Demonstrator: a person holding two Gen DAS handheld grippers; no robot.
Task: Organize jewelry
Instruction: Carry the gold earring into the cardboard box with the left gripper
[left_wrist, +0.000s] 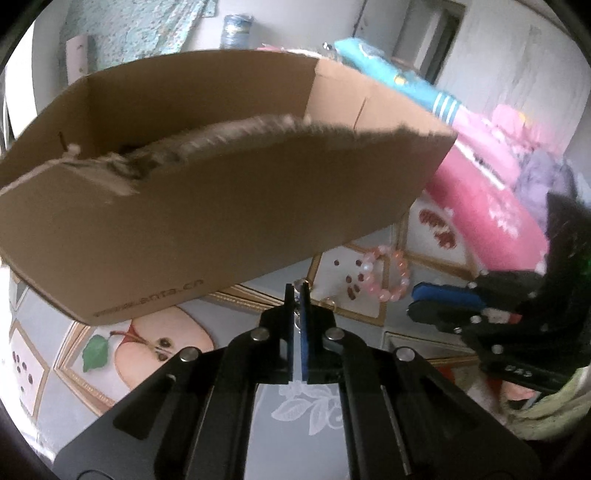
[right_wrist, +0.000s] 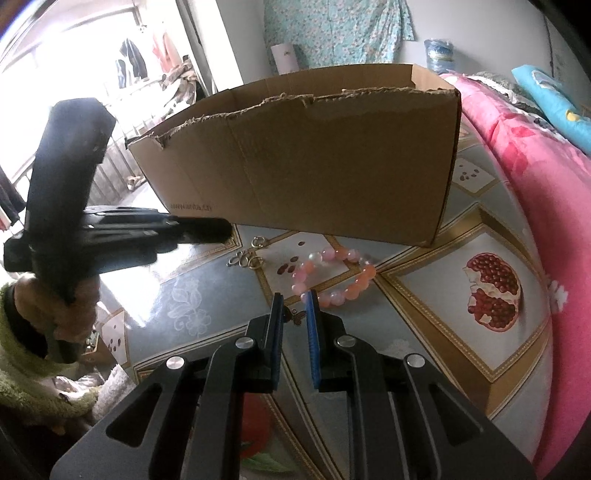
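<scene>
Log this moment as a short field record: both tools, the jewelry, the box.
left tool: shut on a small metal piece, too small to identify
right tool: open, above a small butterfly-shaped piece
bead bracelet: pink, flat on the table, in front of the box
metal rings: loose beside the bracelet
cardboard box: open top, torn rim

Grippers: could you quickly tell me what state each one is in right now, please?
Left gripper: shut, seemingly on a small metal trinket.
Right gripper: open, holding nothing, just short of the bracelet.

Left gripper (left_wrist: 297, 291) closed — perhaps pinching silver jewelry (left_wrist: 296, 320); box (left_wrist: 221, 206) ahead.
</scene>
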